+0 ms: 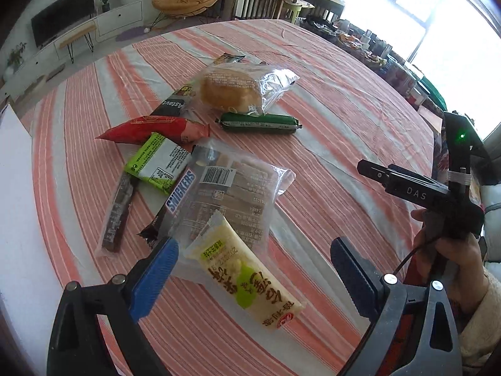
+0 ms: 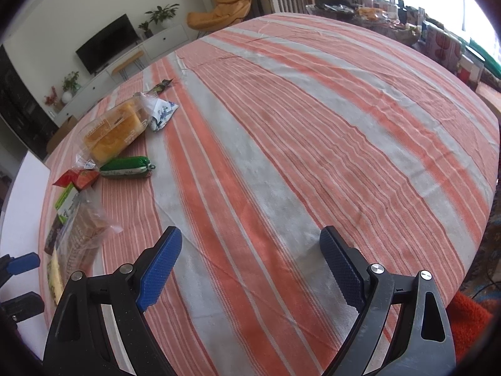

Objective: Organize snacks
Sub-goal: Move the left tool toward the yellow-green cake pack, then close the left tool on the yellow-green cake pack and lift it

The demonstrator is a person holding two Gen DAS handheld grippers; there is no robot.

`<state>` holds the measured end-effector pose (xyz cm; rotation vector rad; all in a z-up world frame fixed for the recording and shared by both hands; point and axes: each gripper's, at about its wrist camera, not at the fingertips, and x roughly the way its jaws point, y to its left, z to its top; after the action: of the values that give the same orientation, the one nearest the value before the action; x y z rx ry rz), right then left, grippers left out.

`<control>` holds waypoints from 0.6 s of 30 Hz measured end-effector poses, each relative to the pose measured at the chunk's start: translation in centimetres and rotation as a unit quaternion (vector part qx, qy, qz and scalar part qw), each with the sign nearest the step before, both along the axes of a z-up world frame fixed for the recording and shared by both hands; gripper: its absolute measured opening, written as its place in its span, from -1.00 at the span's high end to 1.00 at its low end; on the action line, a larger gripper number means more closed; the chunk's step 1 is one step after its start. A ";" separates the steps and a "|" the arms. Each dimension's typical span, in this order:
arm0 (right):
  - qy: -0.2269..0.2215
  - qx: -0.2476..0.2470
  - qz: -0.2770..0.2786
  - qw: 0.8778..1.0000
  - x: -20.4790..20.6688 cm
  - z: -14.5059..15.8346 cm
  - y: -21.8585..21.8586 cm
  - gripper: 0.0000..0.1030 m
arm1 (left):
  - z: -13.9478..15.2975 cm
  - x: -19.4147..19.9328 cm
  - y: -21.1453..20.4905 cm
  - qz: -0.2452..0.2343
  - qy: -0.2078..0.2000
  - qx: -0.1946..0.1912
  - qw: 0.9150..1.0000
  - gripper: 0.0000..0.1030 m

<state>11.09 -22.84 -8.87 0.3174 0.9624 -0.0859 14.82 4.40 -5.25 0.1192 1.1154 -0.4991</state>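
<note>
snacks are lying in a loose pile on the left part of the striped worktop (image 2: 281, 125): a snickers bar (image 1: 175, 203), a yellow packet (image 1: 247, 272), a green sausage (image 1: 260, 123), bagged bread (image 1: 231, 89). left gripper (image 1: 253, 269) is hanging wide apart over the yellow packet. right gripper (image 2: 250, 266) is gaping over bare cloth, well apart from the pile.

the tablecloth (image 2: 281, 156) is matt woven cloth, faintly creased — the bread bag (image 1: 250, 84) is clear glossy plastic, the gripper pads (image 2: 159, 269) blue and rough-textured.
</note>
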 end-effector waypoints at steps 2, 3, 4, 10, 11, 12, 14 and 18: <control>-0.002 0.004 0.000 1.000 0.0 0.0 0.0 -0.79 | -0.8 -0.5 -0.4 0.016 -0.001 0.044 0.999 -0.87; -0.003 0.008 0.000 1.000 -0.1 0.0 -0.1 -0.79 | -1.3 -0.9 -0.4 0.028 0.000 0.060 0.998 -0.84; -0.004 0.012 -0.001 1.000 -0.1 0.0 -0.2 -0.79 | -1.7 -1.4 -0.7 0.045 -0.002 0.070 0.997 -0.84; -0.009 0.027 -0.004 1.000 -0.3 0.1 -0.6 -0.79 | -3.8 -5.1 1.3 0.149 -0.007 0.059 0.987 -0.84; -0.008 0.022 -0.004 1.000 -0.2 0.1 -0.5 -0.79 | -4.0 -5.3 1.3 0.156 -0.008 0.057 0.986 -0.84; -0.006 0.017 -0.003 1.000 -0.1 0.1 -0.3 -0.79 | -4.4 -5.5 1.2 0.162 -0.006 0.060 0.985 -0.84; -0.002 0.007 -0.002 1.000 0.0 0.0 -0.1 -0.79 | -5.4 -5.4 0.9 0.171 0.004 0.076 0.982 -0.82; -0.004 0.011 -0.001 1.000 -0.1 0.0 -0.3 -0.79 | -5.8 -5.5 0.5 0.183 -0.004 0.082 0.980 -0.74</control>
<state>11.01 -23.14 -8.85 0.3391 0.9561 -0.0755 9.32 4.86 -11.06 0.0576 1.1393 -0.0780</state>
